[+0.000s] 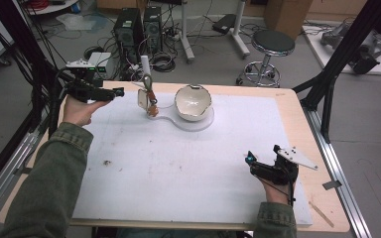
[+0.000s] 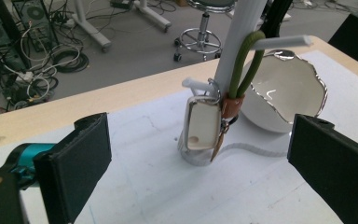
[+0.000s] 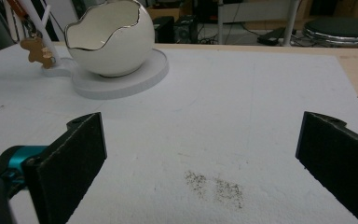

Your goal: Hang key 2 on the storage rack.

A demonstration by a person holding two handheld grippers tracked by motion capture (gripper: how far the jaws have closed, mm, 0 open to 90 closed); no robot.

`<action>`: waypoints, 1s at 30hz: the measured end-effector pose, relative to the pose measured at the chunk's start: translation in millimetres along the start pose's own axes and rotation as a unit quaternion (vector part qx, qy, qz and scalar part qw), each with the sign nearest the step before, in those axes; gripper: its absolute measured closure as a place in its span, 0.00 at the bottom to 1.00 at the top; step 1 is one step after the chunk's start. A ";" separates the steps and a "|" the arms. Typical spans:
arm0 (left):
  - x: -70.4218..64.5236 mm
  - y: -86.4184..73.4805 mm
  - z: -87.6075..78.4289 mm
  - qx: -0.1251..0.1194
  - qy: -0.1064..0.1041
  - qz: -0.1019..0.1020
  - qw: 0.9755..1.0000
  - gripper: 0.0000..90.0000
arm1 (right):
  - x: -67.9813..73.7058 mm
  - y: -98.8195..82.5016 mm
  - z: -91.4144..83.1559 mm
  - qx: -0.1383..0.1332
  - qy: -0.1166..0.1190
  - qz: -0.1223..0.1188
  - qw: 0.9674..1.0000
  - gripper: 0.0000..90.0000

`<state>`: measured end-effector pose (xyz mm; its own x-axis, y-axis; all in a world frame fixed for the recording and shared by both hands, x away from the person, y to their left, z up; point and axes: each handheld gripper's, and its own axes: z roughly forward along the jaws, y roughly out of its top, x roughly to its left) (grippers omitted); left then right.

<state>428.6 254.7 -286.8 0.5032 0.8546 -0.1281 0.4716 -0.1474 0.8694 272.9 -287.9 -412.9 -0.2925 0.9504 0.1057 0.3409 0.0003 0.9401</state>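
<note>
Left hand-held gripper (image 1: 120,91): held at the far left of the counter (image 1: 287,106), jaws spread wide with nothing between them, pointing at the key ring.
Key ring (image 2: 214,119): hangs on the white post (image 2: 235,44) of the stand; a green cord loop (image 2: 244,65) goes over a side peg, bound below by a tan leather band, with a white rectangular tag (image 2: 201,123) beside it. Seen from the left gripper view, it sits between the two pads but farther off, not touched.
Right hand-held gripper (image 1: 263,154): low at the near right of the white foam mat (image 1: 178,168), jaws wide apart and empty, well apart from the stand.
Eggshell-shaped bowl (image 1: 192,101): white with a jagged metallic rim, upright on the round white base (image 1: 201,124), just right of the post.
Small tan charm (image 3: 36,51): dangles by the post in the right gripper view.
Mat: dark specks lie near the right hand-held gripper.
</note>
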 end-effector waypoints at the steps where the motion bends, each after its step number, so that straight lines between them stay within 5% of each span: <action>1: 0.0 -1.6 -0.6 0.000 0.001 -0.001 1.000 0.07 | -0.4 0.0 0.2 -0.001 -0.001 -0.002 1.000 0.01; 30: 2.0 -66.8 -31.3 -0.023 0.027 -0.006 0.999 0.07 | -0.5 -0.1 -0.2 0.000 -0.002 -0.001 1.000 0.01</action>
<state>375.5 281.8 -330.2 0.4579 0.8817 -0.1136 0.4433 -0.1157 0.8889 272.8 -288.4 -413.0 -0.2898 0.9515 0.1029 0.3404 0.0020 0.9403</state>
